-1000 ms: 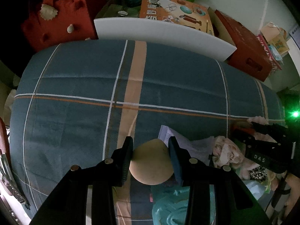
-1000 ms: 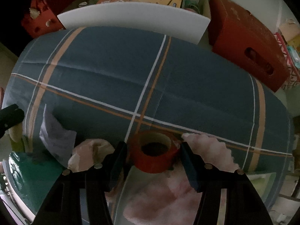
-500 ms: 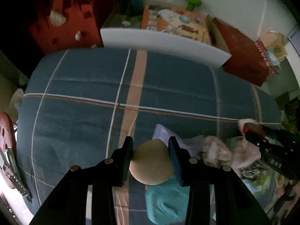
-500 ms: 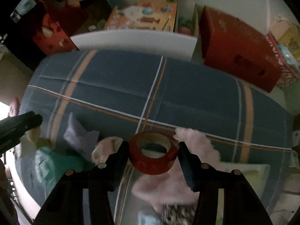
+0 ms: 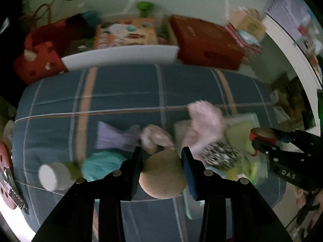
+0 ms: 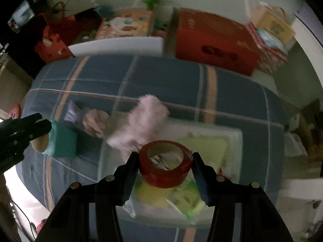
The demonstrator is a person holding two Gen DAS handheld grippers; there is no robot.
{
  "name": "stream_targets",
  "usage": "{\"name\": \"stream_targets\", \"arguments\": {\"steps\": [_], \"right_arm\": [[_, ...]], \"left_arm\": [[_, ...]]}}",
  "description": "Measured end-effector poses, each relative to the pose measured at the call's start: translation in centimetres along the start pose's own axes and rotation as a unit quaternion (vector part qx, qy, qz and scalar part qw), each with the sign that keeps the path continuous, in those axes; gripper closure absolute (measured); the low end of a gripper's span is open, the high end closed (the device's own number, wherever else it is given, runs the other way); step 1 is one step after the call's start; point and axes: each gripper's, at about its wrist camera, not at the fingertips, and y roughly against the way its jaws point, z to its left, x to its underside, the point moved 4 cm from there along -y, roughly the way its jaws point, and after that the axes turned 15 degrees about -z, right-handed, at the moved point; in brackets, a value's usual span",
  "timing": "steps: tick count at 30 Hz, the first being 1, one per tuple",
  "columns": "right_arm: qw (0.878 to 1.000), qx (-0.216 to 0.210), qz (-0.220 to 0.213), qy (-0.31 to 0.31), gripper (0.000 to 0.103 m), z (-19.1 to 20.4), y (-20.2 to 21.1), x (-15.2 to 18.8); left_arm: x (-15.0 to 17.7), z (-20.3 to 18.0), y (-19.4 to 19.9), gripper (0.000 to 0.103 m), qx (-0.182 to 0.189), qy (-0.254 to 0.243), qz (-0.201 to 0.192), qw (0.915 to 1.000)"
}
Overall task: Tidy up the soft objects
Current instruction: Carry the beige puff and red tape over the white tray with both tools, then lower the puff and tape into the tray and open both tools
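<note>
- Tan, matte and rounded: a beige ball-like soft object (image 5: 163,178) sits clenched between the two fingers of the left claw (image 5: 161,167), held above the bed (image 5: 125,88).
- Right claw (image 6: 165,168) is clamped on a red tape roll (image 6: 165,168); through its core, printed packaging shows below.
- Bed carries a blue plaid cover. Loose on it, left to right in the left wrist view: a white cylinder (image 5: 52,176), a teal soft item (image 5: 104,166), a lilac cloth (image 5: 115,138), a small pink plush (image 5: 156,138), a pink fluffy piece (image 5: 205,123), a black-and-white patterned item (image 5: 219,155).
- A clear tray or bag with a yellow-green sheet (image 6: 206,147) lies under the right claw; which of the two it is, blur hides.
- Step in hand, by my reading: both claws are loaded and in carry, away from the pile. Both views are motion-blurred, so fine contact cannot be read.
- Task progress: early to middle; most soft items are scattered, not grouped.
- Next move calls for choosing a drop spot for each load. The tape roll is rigid, so it likely belongs apart from the soft things.
- Release should come only once each load is low over the cover; the ball may roll on the sloping cover.
</note>
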Motion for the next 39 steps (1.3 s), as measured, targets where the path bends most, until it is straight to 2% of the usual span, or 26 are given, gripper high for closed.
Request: {"name": "stream_targets", "arguments": {"steps": [8, 12, 17, 20, 21, 22, 25, 32, 33, 34, 35, 36, 37, 39], "right_arm": [[0.999, 0.013, 0.034, -0.025, 0.047, -4.3, -2.2, 4.1], [0.998, 0.013, 0.05, -0.033, 0.047, -5.4, -4.0, 5.5], [0.997, 0.014, 0.057, -0.045, 0.047, -6.5, -5.6, 6.3], [0.997, 0.017, 0.057, -0.047, 0.047, -6.7, -5.8, 6.3], [0.997, 0.017, 0.056, -0.049, 0.046, -6.8, -5.8, 6.3], [0.997, 0.017, 0.056, -0.05, 0.044, -6.9, -5.8, 6.3], [0.997, 0.015, 0.053, -0.056, 0.037, -7.0, -5.6, 6.0], [0.997, 0.021, 0.051, -0.052, 0.031, -6.8, -5.0, 5.3], [0.997, 0.021, 0.051, -0.052, 0.026, -6.7, -4.9, 5.1], [0.997, 0.021, 0.05, -0.052, 0.02, -6.5, -4.9, 5.0], [0.997, 0.021, 0.048, -0.051, 0.016, -6.3, -4.8, 4.8], [0.998, 0.022, 0.045, -0.049, 0.007, -6.1, -4.7, 4.5], [0.998, 0.023, 0.042, -0.046, 0.0, -5.8, -4.7, 4.3], [0.998, 0.024, 0.033, -0.039, 0.0, -5.2, -4.4, 3.7]], "left_arm": [[3.6, -5.2, -5.3, 0.062, 0.017, -0.021, 0.052, 0.9983], [4.8, -6.1, -8.1, 0.062, 0.022, -0.012, 0.074, 0.997], [5.1, -6.3, -9.9, 0.061, 0.028, 0.004, 0.077, 0.9966], [5.1, -6.7, -10.3, 0.055, 0.046, 0.006, 0.08, 0.9957], [5.1, -7.0, -10.3, 0.045, 0.053, 0.006, 0.083, 0.9951], [5.0, -7.1, -10.2, 0.038, 0.057, 0.007, 0.083, 0.9949], [4.4, -7.2, -9.8, 0.037, 0.063, 0.008, 0.077, 0.995], [2.6, -5.4, -7.7, 0.036, 0.046, 0.001, 0.059, 0.9972], [2.1, -4.9, -7.2, 0.034, 0.04, 0.001, 0.053, 0.9978], [1.7, -4.2, -6.9, 0.022, 0.034, 0.0, 0.047, 0.9983], [1.1, -3.4, -6.5, 0.015, 0.026, 0.0, 0.039, 0.9989], [0.5, -2.5, -5.9, 0.011, 0.015, 0.001, 0.026, 0.9996], [0.0, -1.6, -5.3, 0.011, 0.005, 0.001, 0.015, 0.9999], [-0.9, 0.4, -4.5, 0.01, -0.021, 0.003, 0.0, 0.9998]]}}
